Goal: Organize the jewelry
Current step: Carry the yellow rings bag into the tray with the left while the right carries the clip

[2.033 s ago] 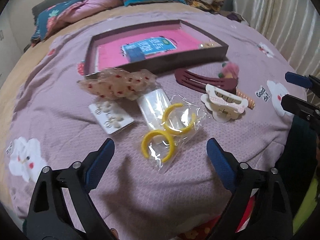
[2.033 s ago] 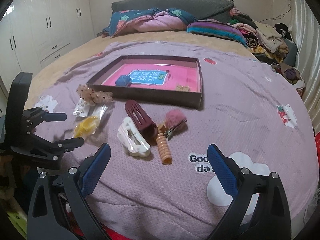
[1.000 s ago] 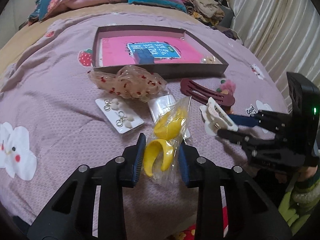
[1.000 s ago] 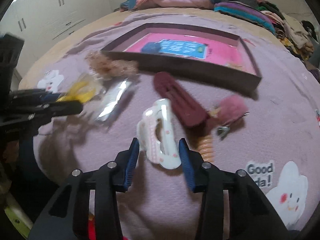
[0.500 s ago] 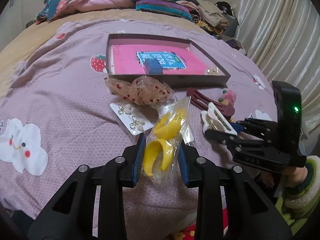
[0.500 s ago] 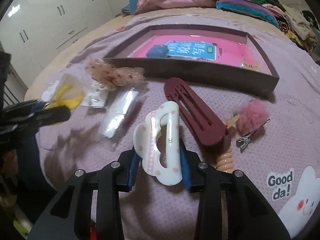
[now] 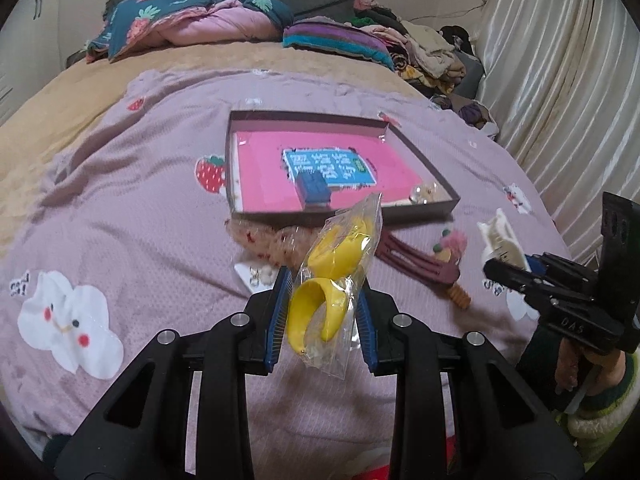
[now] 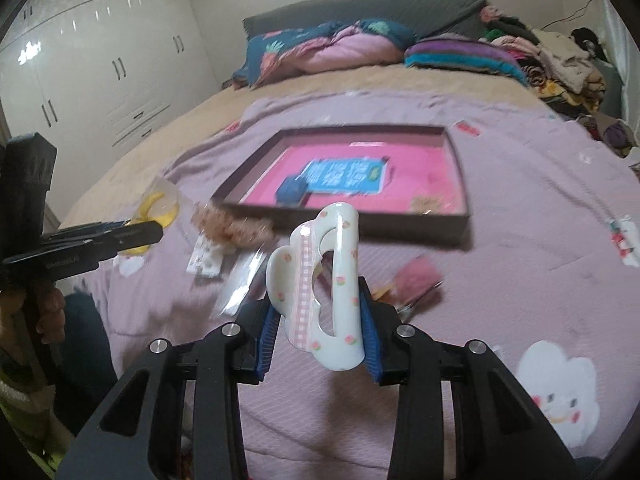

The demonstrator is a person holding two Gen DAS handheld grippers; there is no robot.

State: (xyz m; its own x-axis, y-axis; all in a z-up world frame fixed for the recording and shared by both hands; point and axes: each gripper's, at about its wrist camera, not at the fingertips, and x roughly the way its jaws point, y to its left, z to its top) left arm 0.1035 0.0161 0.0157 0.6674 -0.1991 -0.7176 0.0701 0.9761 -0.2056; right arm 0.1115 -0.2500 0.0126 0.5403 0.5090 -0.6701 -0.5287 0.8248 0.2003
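Observation:
My left gripper (image 7: 322, 312) is shut on a clear bag of yellow hoop earrings (image 7: 334, 280) and holds it above the bed. My right gripper (image 8: 319, 328) is shut on a white cloud-shaped hair claw (image 8: 318, 284), also lifted. It also shows at the right in the left wrist view (image 7: 502, 240). The brown box (image 7: 400, 212) with a pink floor lies ahead on the purple blanket; in the right wrist view it (image 8: 360, 228) sits straight ahead. A dark red hair clip (image 7: 416, 260), a pink pompom clip (image 7: 450, 242), a spotted scrunchie (image 7: 272, 240) and an earring card (image 7: 256, 274) lie in front of the box.
A blue block (image 7: 314, 188) and a small clear item (image 7: 424, 192) lie inside the box. Pillows and folded clothes (image 7: 360, 36) are piled at the bed's head. Curtains (image 7: 560, 80) hang at the right, white wardrobes (image 8: 80, 60) at the left.
Both grippers have risen and moved toward the box, each carrying its item. Two seconds ago both were open; each then closed on its item.

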